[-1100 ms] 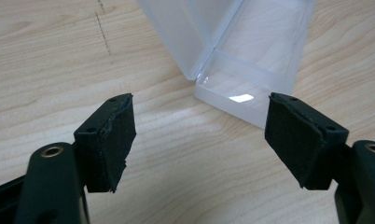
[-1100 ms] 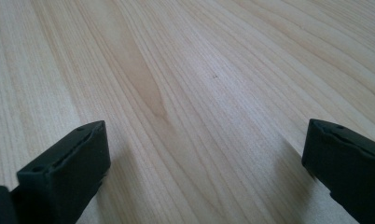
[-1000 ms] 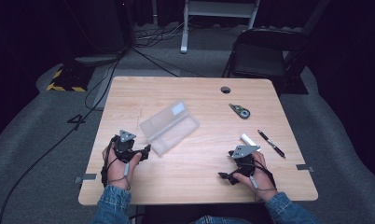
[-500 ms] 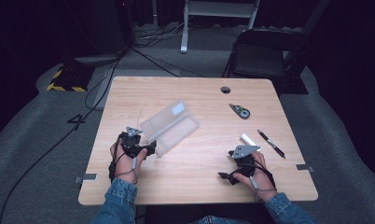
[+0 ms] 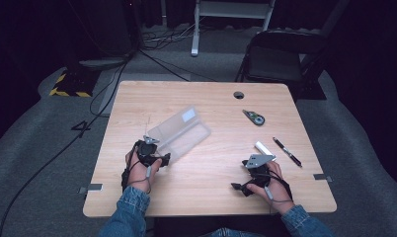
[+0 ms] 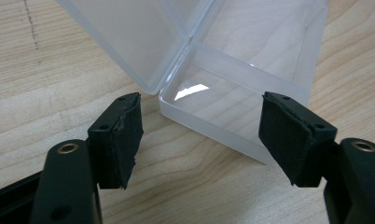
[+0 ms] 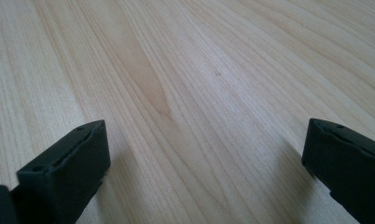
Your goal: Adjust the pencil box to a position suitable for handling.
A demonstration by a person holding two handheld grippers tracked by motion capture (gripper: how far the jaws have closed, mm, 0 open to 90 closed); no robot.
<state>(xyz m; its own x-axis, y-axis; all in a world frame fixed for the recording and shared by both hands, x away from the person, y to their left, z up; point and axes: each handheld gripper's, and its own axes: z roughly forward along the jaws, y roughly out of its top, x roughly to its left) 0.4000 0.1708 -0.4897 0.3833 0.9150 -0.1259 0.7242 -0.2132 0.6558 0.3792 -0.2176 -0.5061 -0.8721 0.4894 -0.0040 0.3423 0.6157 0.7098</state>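
A clear, hinged plastic box (image 5: 179, 132) with rounded corners lies open near the middle of the pale, straight-grained wooden surface (image 5: 206, 182), its two shallow halves spread flat side by side; nothing shows inside either half, and the wood grain reads through the frosted walls. The left gripper (image 6: 199, 135), black with soft, matte pads, sits at the near end of the box, and its jaws have just been closing: one pad stands off the corner on bare wood and the other lies against or just beside the far side wall, so the near end of one half sits between them without being pinched. In the high view the left gripper (image 5: 149, 150) rests at that same end, held by a hand in a blue denim sleeve (image 5: 127, 205). The right gripper (image 7: 204, 158) hovers low over bare wood with its jaws spread wide and nothing between them; from above, the right gripper (image 5: 256, 170) is well apart from the box. Beyond it lie a short white cylinder (image 5: 263, 148), a slim black pen (image 5: 287, 151) and a small dark teardrop-shaped tool (image 5: 254, 117), near a round dark hole (image 5: 238, 95) in the surface. A dark folding chair (image 5: 278, 54) stands behind on grey carpet (image 5: 48, 148).
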